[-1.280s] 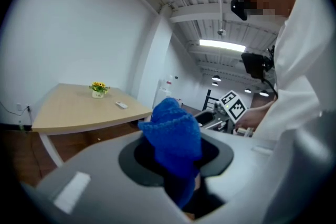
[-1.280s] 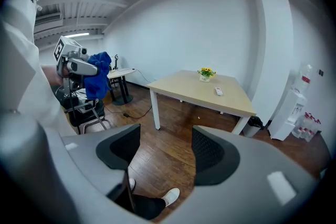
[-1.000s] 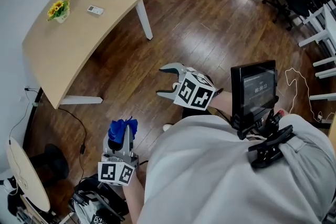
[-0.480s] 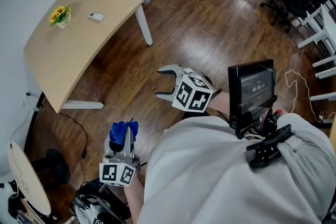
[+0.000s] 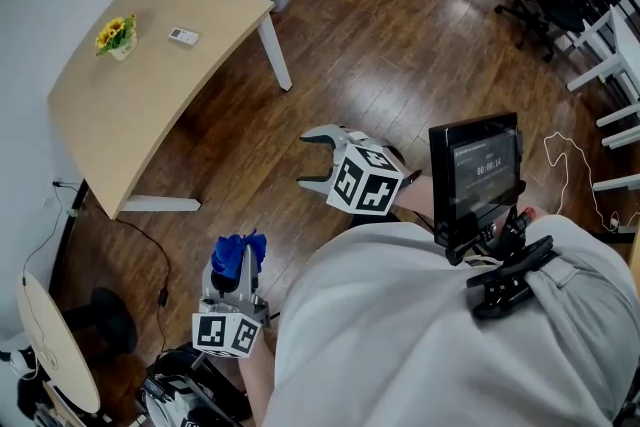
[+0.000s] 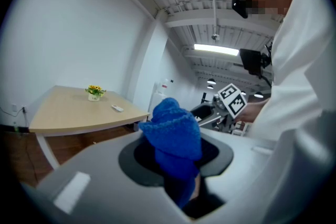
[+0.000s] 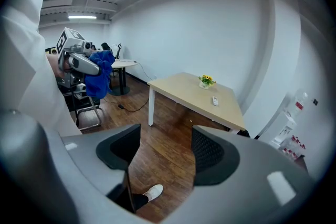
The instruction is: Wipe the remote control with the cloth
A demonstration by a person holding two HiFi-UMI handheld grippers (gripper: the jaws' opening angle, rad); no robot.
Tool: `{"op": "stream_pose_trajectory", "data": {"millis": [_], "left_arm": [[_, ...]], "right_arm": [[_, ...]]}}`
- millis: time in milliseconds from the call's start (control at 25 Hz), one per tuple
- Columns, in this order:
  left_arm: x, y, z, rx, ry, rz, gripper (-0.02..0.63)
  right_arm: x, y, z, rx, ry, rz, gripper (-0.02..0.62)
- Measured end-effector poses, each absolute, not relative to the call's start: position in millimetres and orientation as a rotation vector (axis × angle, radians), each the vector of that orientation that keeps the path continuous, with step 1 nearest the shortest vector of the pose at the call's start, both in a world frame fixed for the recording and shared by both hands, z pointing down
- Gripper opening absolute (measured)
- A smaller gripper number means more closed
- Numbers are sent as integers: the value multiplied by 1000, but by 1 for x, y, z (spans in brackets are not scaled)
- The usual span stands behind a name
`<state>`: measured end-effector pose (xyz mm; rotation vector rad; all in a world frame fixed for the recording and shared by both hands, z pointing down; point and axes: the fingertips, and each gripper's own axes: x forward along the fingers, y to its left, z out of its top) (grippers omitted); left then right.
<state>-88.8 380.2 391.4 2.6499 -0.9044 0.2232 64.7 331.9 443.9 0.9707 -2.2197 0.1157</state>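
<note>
Left tongs [image 5: 240,265] clamp a bunched blue terry cloth [image 6: 173,131]; the grip reads clearly only in the left gripper view. Right tongs [image 7: 165,150] gape, empty. Small white remote control [image 5: 183,37] lies on the light wooden table [image 5: 130,125], well apart from both tongs, with open brown wood floor [image 5: 400,45] between.

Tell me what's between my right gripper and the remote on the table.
Only bare wooden floor, then bare tabletop; nothing stands between the right gripper and the remote control, as the head view shows.
</note>
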Motion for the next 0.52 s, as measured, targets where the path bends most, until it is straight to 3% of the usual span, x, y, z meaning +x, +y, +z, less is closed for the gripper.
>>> {"op": "stream_pose_trajectory", "data": {"millis": [520], "left_arm": [[-92, 381, 390, 2651, -906, 219, 144]], "right_arm": [[59, 332, 444, 948, -2211, 110, 308]]}}
